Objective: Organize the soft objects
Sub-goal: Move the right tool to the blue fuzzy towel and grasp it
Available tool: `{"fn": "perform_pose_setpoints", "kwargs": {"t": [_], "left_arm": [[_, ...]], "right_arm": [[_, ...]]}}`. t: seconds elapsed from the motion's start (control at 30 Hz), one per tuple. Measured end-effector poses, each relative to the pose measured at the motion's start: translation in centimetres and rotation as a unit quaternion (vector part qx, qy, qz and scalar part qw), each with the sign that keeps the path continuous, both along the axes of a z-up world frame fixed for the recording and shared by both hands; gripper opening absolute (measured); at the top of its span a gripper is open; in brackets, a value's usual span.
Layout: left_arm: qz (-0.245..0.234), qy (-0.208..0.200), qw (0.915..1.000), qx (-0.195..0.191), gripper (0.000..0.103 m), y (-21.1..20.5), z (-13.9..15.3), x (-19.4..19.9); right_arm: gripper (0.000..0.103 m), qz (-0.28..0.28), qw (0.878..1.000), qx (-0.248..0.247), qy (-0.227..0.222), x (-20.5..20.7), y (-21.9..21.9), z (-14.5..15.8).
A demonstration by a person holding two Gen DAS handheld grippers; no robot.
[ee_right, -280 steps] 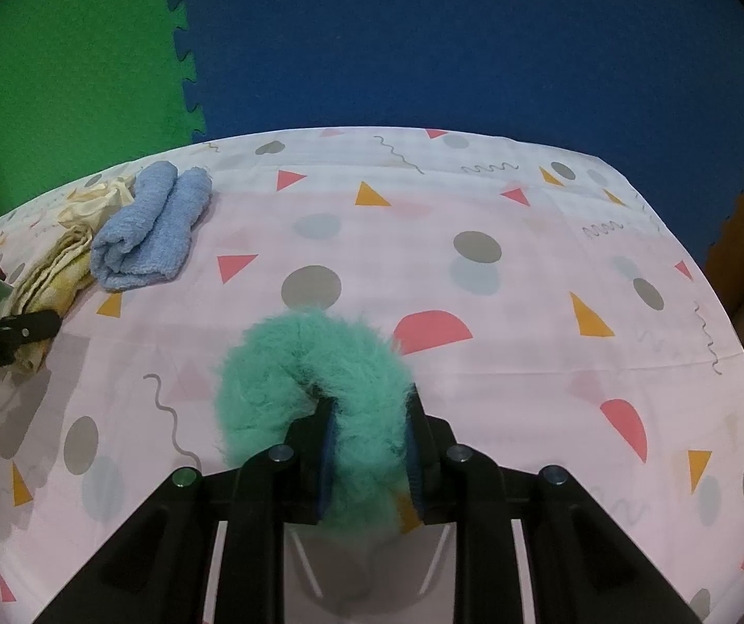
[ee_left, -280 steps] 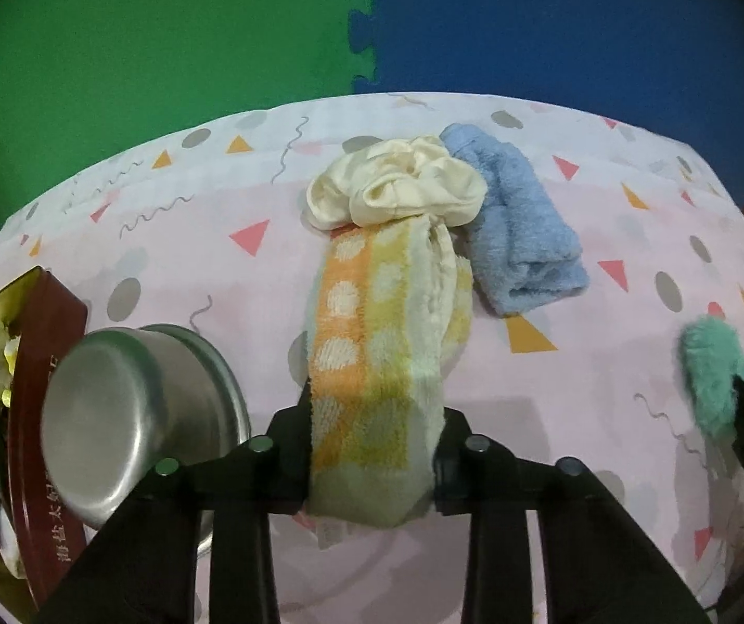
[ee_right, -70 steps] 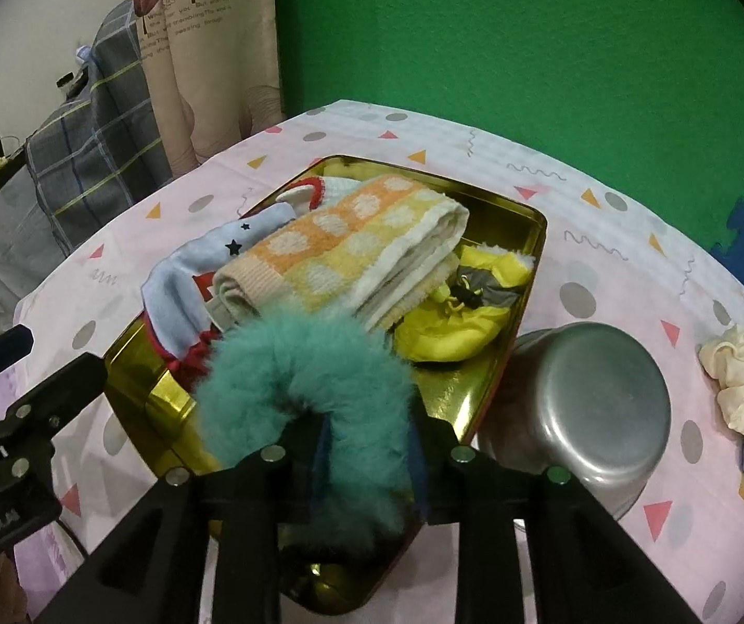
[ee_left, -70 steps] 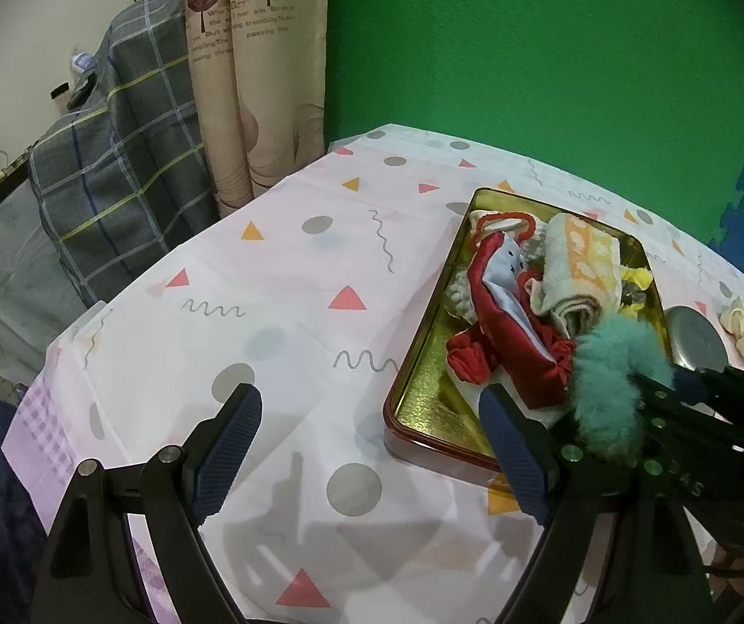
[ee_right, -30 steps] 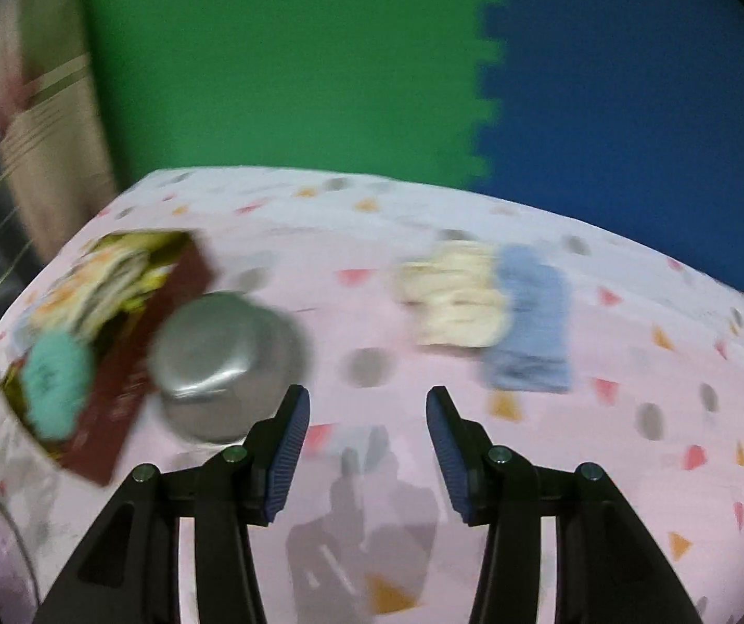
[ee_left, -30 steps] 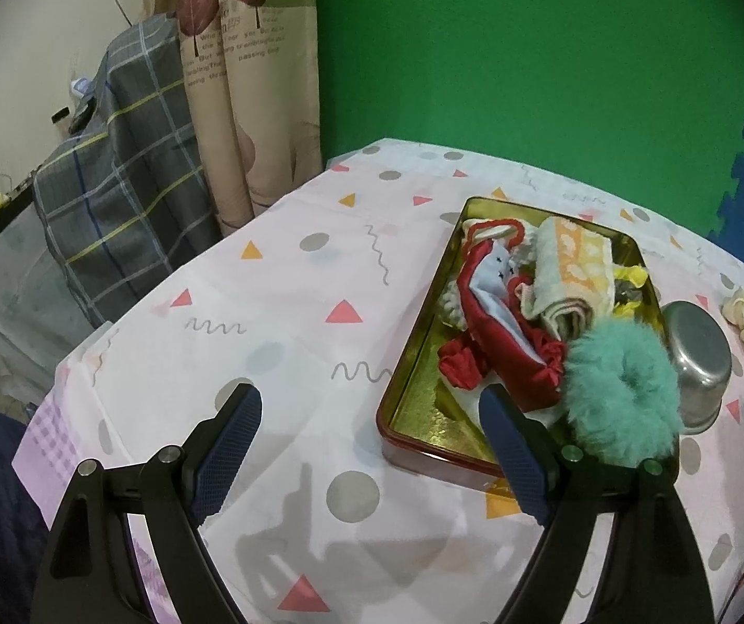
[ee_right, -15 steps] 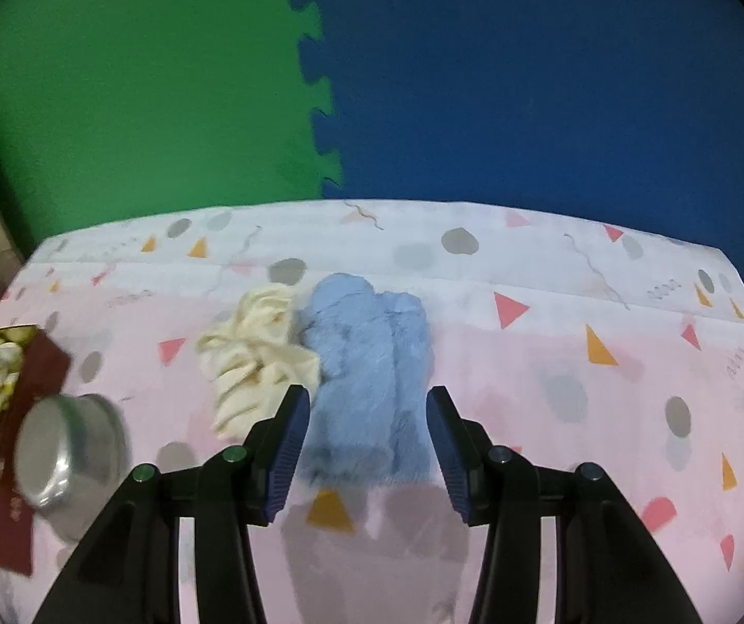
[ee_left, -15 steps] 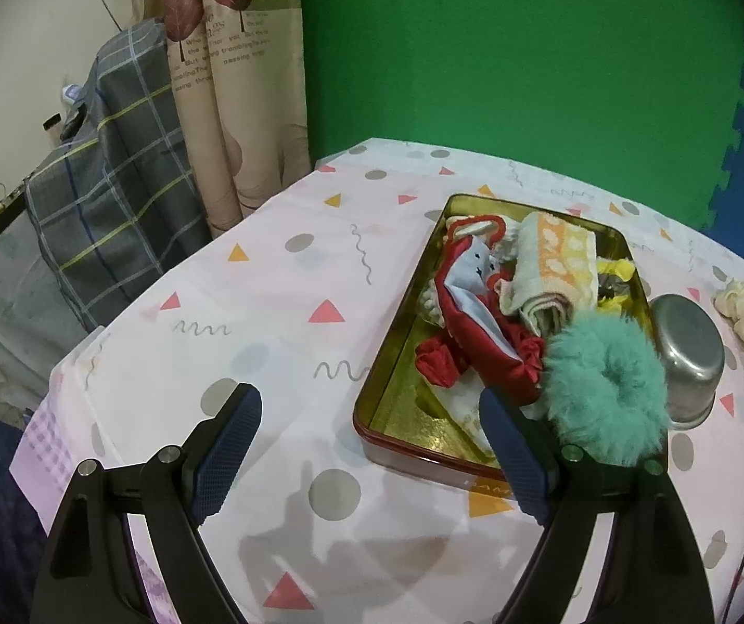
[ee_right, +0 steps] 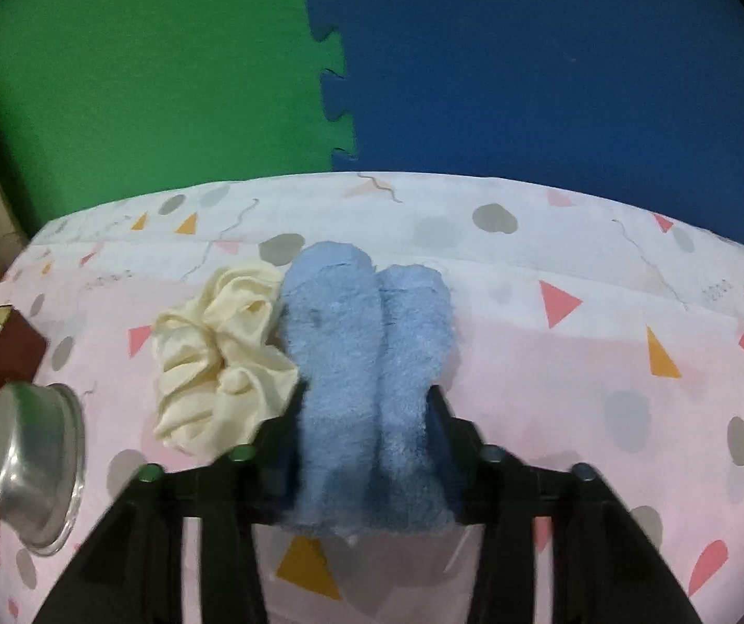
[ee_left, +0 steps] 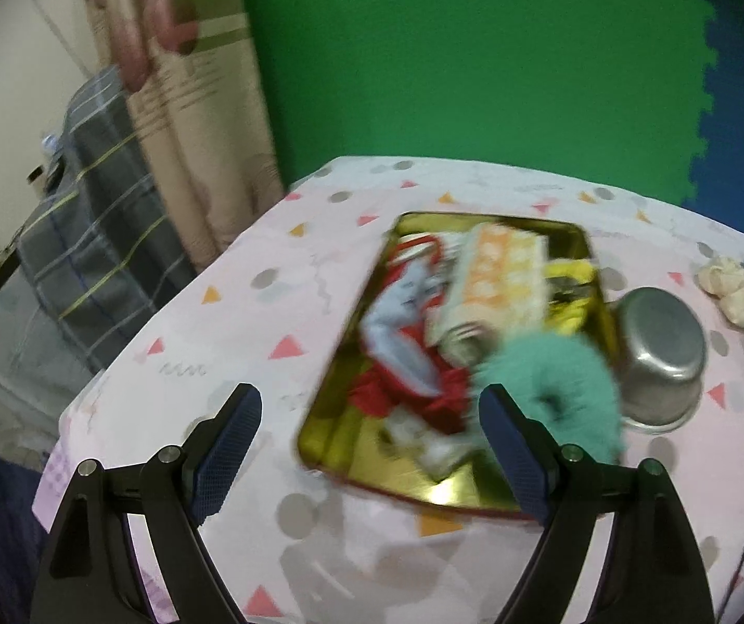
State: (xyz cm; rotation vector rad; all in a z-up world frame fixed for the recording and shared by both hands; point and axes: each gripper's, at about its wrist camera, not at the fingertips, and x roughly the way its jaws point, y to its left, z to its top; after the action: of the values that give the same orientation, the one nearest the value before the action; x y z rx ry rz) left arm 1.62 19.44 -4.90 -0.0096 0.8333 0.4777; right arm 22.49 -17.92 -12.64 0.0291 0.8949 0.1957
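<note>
- Right now the right claw [ee_right: 367, 431] is closing on the folded blue towel [ee_right: 367, 364]. The towel sits between its two black fingers, and its sides look pinched in there.
- The blue towel lies on the desk [ee_right: 606, 364], which has a pink cloth with dots and triangles.
- A cream scrunchie [ee_right: 216, 364] lies just beside the towel, touching its left side.
- Only the right wrist view shows the towel up close. In the left wrist view it is just a small blue bit at the far right edge, next to the cream scrunchie [ee_left: 728, 288].
- The left claw [ee_left: 372, 450] is wide open and holds nothing. It hangs above the desk [ee_left: 247, 322], near the front of the gold tin [ee_left: 341, 426].
- Only the left wrist view looks into the tin. In it are a fluffy green scrunchie [ee_left: 554, 390], an orange and yellow spotted towel [ee_left: 497, 275], a red and pale blue sock [ee_left: 403, 343] and some yellow cloth [ee_left: 575, 286]. This view is a bit blurry.
- A silver bowl [ee_left: 658, 353] sits upside down just to the right of the tin.
- The right wrist view shows the same silver bowl [ee_right: 28, 463] at its left edge, and only a dark red side of the tin [ee_right: 2, 359].
- The left wrist view also shows a curtain [ee_left: 184, 104] and a checked blanket [ee_left: 91, 239] past the desk.
</note>
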Motion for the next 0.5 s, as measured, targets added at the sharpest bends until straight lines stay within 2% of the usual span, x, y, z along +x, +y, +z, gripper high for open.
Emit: {"fn": "perform_pose_setpoints", "kwargs": {"t": [0.13, 0.3, 0.43, 0.5], "left_arm": [[-0.033, -0.005, 0.9994, -0.007, 0.083, -2.6, 0.6, 1.4], [-0.097, -0.004, 0.9951, -0.019, 0.084, -7.3, 0.8, 3.7], [-0.160, -0.004, 0.9866, -0.031, 0.084, -12.1, 1.0, 6.1], [-0.177, 0.002, 0.9835, -0.038, 0.084, -13.8, 0.9, 7.1]], "right_arm": [[0.027, -0.006, 1.000, -0.001, -0.002, -1.2, -1.0, 0.4], [0.026, -0.024, 0.999, -0.028, -0.008, -3.5, -3.7, 0.9], [0.026, -0.037, 0.998, -0.057, -0.013, -5.5, -6.1, 1.0], [0.026, -0.047, 0.997, -0.064, -0.013, -6.3, -7.6, 1.0]]}}
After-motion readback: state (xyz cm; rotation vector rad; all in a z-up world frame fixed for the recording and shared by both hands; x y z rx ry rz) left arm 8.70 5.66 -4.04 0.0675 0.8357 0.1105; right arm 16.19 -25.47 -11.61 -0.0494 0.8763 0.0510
